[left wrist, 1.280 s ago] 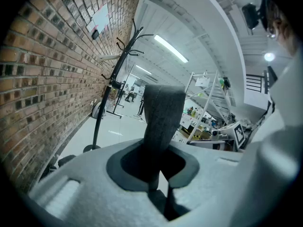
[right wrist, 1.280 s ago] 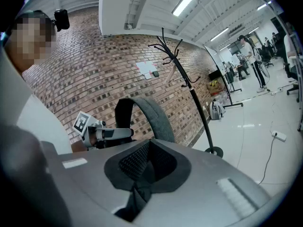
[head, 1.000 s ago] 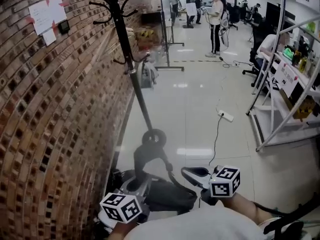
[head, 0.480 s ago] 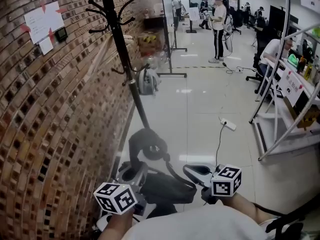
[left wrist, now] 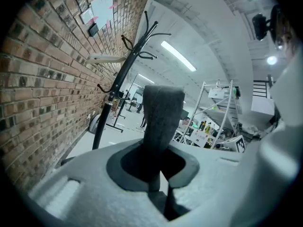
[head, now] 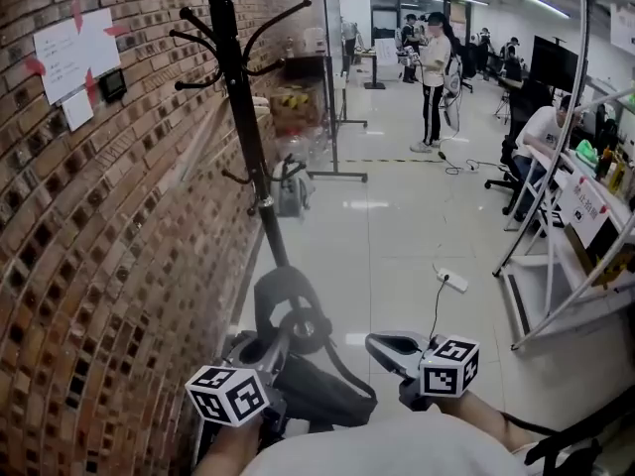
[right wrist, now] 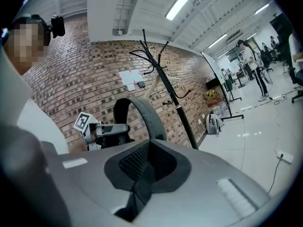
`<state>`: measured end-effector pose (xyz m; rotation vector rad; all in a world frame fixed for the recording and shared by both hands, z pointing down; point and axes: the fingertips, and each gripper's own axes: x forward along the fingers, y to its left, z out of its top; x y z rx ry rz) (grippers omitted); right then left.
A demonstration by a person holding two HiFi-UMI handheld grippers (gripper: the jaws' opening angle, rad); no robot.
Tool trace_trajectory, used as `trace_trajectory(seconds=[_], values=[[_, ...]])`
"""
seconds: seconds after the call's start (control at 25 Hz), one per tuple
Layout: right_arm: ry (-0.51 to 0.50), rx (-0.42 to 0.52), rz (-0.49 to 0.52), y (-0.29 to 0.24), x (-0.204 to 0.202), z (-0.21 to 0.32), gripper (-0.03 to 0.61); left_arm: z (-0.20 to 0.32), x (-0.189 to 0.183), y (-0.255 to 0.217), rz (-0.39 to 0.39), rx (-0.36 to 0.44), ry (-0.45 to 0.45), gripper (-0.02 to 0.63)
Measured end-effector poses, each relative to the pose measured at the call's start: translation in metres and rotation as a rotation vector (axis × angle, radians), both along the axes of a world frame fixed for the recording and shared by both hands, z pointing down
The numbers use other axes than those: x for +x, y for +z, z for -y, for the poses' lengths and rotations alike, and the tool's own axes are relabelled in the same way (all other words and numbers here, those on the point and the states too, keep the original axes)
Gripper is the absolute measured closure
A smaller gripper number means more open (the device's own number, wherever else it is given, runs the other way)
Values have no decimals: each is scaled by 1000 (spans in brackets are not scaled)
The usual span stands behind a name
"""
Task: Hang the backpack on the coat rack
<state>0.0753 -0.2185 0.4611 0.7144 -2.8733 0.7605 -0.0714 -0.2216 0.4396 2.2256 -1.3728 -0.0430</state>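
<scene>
The backpack (head: 319,393) (strap loop (head: 279,288) higher) has come nearer the coat rack (head: 248,132).

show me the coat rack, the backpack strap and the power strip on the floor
coat rack (head: 245,117): head view, on its black pole below the upper hooks.
backpack strap (head: 281,276): head view, top of the raised loop.
power strip (head: 451,281): head view, middle of its white body.

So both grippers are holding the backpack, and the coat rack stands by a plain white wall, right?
No. The left gripper and right gripper do hold the backpack, but the coat rack stands by a brick wall, not a white one; the head view shows it.
</scene>
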Motion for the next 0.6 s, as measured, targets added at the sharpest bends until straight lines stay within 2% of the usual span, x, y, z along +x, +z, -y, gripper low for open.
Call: trace_trajectory(seconds=[0.32, 0.6], values=[[8, -49, -16, 10, -63, 97, 580, 94, -53, 20, 13, -45, 34, 574], [39, -47, -36, 5, -94, 156, 580, 178, -96, 10, 44, -17, 60, 574]])
